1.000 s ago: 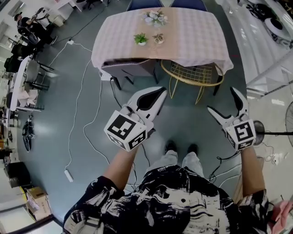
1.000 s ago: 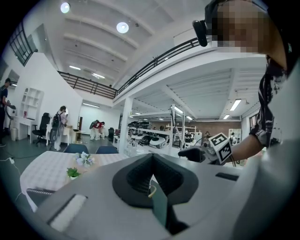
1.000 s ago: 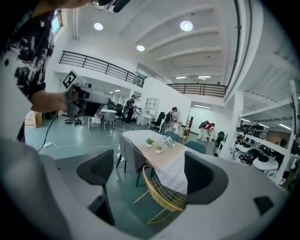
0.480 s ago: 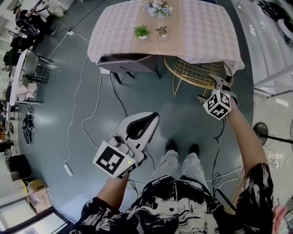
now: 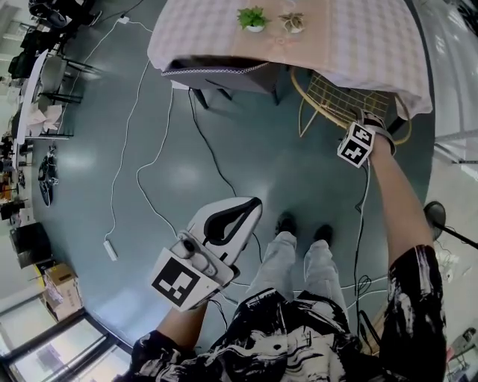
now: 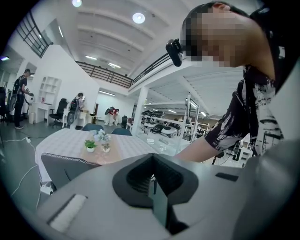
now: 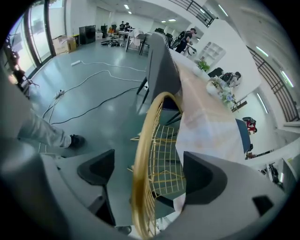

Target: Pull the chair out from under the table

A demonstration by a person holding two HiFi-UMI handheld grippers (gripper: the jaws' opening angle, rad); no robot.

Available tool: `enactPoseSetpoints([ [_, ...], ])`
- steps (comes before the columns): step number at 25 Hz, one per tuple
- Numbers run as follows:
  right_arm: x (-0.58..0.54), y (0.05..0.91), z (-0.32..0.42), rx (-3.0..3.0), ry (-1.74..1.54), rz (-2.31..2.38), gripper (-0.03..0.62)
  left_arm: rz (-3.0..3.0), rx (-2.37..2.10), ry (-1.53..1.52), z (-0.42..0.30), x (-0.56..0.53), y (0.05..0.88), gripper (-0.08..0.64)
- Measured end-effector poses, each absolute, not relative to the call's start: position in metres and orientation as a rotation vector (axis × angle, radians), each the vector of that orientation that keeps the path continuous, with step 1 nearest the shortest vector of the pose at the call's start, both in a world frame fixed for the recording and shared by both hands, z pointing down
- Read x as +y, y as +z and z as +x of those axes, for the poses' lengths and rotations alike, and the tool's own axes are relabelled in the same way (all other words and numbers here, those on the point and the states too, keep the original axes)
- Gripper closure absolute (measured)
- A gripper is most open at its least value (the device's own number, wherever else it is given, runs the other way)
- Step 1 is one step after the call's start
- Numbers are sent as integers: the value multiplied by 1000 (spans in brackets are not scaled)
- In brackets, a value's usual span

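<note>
A gold wire chair (image 5: 340,104) stands tucked under the right side of the table (image 5: 358,52), which has a pale checked cloth. My right gripper (image 5: 370,121) reaches out to the chair's back rim. In the right gripper view the gold rim (image 7: 143,154) runs between the jaws of my right gripper (image 7: 150,169), which stand open on either side of it with gaps. My left gripper (image 5: 252,203) hangs back near my body, shut on nothing; the left gripper view shows this gripper (image 6: 152,161) with its jaws closed together.
A grey upholstered chair (image 5: 224,74) is tucked under the table's left side. Two small potted plants (image 5: 254,19) sit on the cloth. White and black cables (image 5: 153,149) and a power strip (image 5: 110,250) lie on the floor to the left. My feet (image 5: 284,224) stand behind the chair.
My right gripper has travelled forward from beside my body to the gold chair's rim. The left gripper has dropped back toward me, still shut.
</note>
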State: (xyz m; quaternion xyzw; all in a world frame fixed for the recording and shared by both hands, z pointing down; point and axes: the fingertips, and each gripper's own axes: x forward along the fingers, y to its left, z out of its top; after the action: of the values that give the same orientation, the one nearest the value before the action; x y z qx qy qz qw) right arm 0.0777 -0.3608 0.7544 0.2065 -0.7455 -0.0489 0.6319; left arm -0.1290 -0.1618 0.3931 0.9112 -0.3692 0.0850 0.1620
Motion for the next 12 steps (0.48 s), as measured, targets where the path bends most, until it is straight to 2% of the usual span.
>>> enactPoseSetpoints([
  [10, -367, 803, 74, -1655, -84, 407, 147, 2551, -1082, 279, -144, -165, 422, 557],
  [12, -365, 809, 76, -1629, -88, 388, 175, 2544, -1086, 285, -146, -165, 425, 557],
])
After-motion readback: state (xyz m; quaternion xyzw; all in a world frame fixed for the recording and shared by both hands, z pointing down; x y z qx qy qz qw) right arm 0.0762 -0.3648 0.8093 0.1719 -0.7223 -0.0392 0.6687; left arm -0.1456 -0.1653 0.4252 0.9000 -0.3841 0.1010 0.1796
